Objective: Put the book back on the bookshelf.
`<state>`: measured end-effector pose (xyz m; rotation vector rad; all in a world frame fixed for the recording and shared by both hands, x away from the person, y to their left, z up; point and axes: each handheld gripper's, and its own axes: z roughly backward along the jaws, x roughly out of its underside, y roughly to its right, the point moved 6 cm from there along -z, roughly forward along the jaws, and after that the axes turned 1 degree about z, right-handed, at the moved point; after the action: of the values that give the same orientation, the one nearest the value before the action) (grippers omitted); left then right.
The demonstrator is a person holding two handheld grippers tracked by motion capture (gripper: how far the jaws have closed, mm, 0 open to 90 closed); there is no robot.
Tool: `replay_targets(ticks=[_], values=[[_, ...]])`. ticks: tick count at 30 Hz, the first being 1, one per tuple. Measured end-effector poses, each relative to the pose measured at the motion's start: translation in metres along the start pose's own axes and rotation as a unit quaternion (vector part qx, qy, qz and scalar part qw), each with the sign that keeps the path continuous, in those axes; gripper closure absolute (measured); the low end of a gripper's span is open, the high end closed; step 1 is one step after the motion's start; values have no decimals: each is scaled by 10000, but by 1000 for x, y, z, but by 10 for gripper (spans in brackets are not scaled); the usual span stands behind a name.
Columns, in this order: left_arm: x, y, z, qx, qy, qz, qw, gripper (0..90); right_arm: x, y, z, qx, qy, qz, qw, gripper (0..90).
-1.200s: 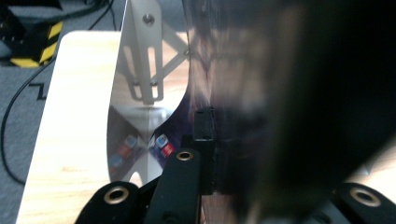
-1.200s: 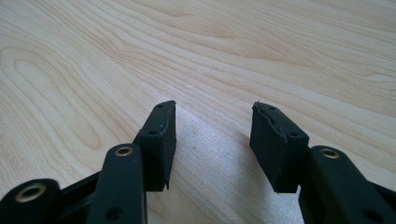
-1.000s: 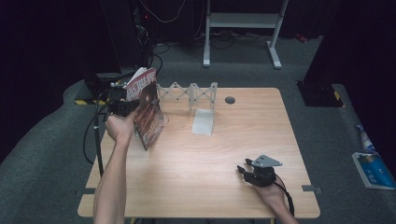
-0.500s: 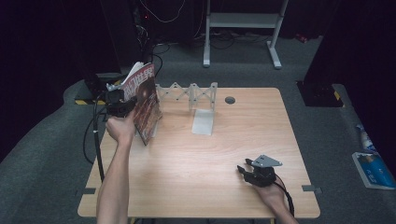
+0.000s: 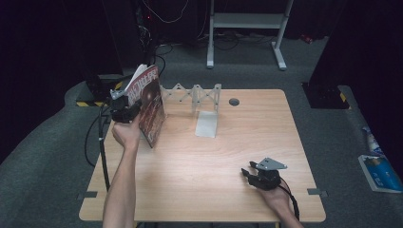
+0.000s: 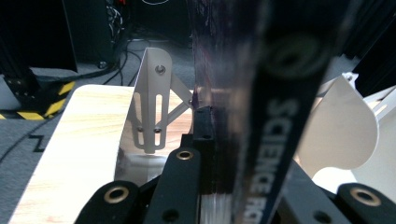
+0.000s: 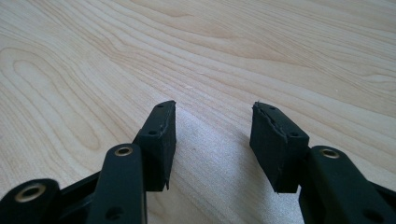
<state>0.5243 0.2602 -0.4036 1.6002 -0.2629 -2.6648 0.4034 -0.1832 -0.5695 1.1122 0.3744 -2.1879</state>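
Note:
A dark-covered magazine [image 5: 149,107] stands upright off the table's far left corner, its pages fanning at the top. My left gripper [image 5: 127,113] is shut on its spine side. In the left gripper view the magazine [image 6: 261,116] rises between the black jaws with white lettering down its edge. A white metal folding rack [image 5: 192,95] with upright dividers stands along the far edge, just right of the magazine. My right gripper [image 5: 252,175] rests low on the table near the front right, open, with nothing between its fingertips [image 7: 212,135].
A white divider plate [image 6: 152,100] of the rack stands close ahead in the left gripper view. A small grey round grommet [image 5: 234,101] sits in the tabletop [image 5: 190,161] at the back. Cables and a metal stand lie on the floor beyond the table.
The left gripper has carried the magazine slightly up and toward the far left end of the rack. The right gripper has stayed in place.

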Motion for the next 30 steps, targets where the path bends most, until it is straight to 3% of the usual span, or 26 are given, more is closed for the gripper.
replay_targets(ticks=[9,14,20,21,23,25,30], values=[[9,5,4,-68,-416,-444,9981,811,0,0,0,8,3,-10,10000,502],[10,5,4,-124,-707,-461,9964,792,0,0,0,6,4,-9,10000,501],[10,0,2,-212,-766,-377,9961,775,0,0,0,6,5,-9,10000,501],[10,-1,2,-229,-765,-404,9960,769,0,0,0,6,4,-8,10000,501],[12,-1,1,-405,-850,-660,9934,745,0,0,0,5,5,-9,10000,501],[14,-1,1,-421,-906,-808,9917,729,0,0,0,5,5,-8,10000,501],[14,-2,0,-416,-922,-807,9916,719,0,0,0,5,5,-7,10000,501]])
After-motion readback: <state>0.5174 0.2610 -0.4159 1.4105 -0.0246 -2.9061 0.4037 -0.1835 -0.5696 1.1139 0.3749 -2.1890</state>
